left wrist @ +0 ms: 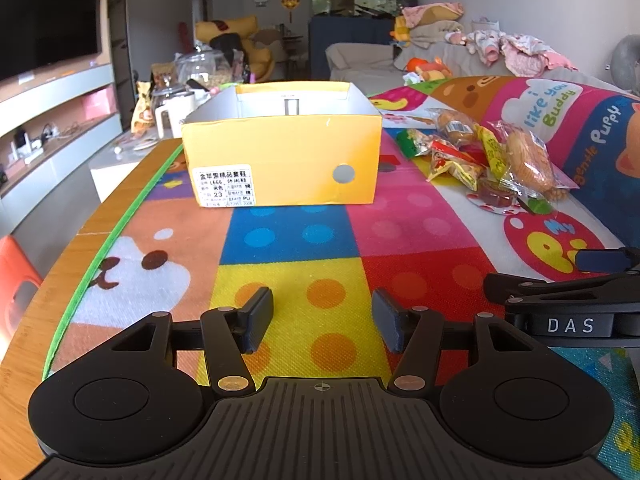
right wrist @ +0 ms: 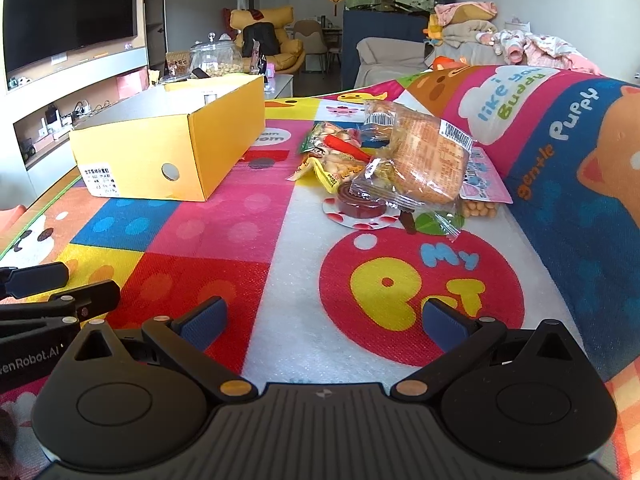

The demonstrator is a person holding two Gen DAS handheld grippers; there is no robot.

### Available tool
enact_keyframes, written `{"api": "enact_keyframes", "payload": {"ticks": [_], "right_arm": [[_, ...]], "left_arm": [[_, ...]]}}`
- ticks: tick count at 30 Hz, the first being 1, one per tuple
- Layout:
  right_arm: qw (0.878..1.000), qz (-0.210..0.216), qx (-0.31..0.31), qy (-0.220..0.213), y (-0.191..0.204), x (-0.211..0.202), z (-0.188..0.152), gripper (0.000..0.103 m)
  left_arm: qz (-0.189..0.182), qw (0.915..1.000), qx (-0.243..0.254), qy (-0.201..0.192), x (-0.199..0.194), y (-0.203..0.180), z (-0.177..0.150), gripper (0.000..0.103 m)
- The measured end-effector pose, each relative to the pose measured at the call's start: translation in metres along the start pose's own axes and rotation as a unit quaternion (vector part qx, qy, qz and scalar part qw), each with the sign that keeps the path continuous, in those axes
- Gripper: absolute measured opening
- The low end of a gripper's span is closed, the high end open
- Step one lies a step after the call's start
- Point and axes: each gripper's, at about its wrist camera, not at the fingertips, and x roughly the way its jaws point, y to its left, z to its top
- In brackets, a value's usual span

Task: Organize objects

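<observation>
Wooden tabletop (left wrist: 28, 344) under a bright cartoon play mat (left wrist: 288, 240), with a box and snacks on the mat.

The mat covers most of the tabletop, leaving a bare wood strip along the left edge beside the mat's green border. An open yellow cardboard box (left wrist: 282, 160) stands on the mat toward the far left. To its right, apart from it, lies a loose heap of wrapped snack packets (right wrist: 400, 168), overlapping one another, with a round red sweet (right wrist: 360, 204) at the near edge.

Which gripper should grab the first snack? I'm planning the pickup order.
Probably the right gripper: its open jaws point at the snack pile, while the left gripper faces the yellow box.
</observation>
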Motion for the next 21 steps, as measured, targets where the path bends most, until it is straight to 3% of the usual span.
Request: {"api": "enact_keyframes", "payload": {"ticks": [21], "right_arm": [[1.0,-0.003,-0.003,-0.004,0.0025,-0.0031,-0.0035,0.103]], "left_arm": [[-0.001,1.0,-0.002,-0.002,-0.0002,-0.001,-0.0005,0.061]]}}
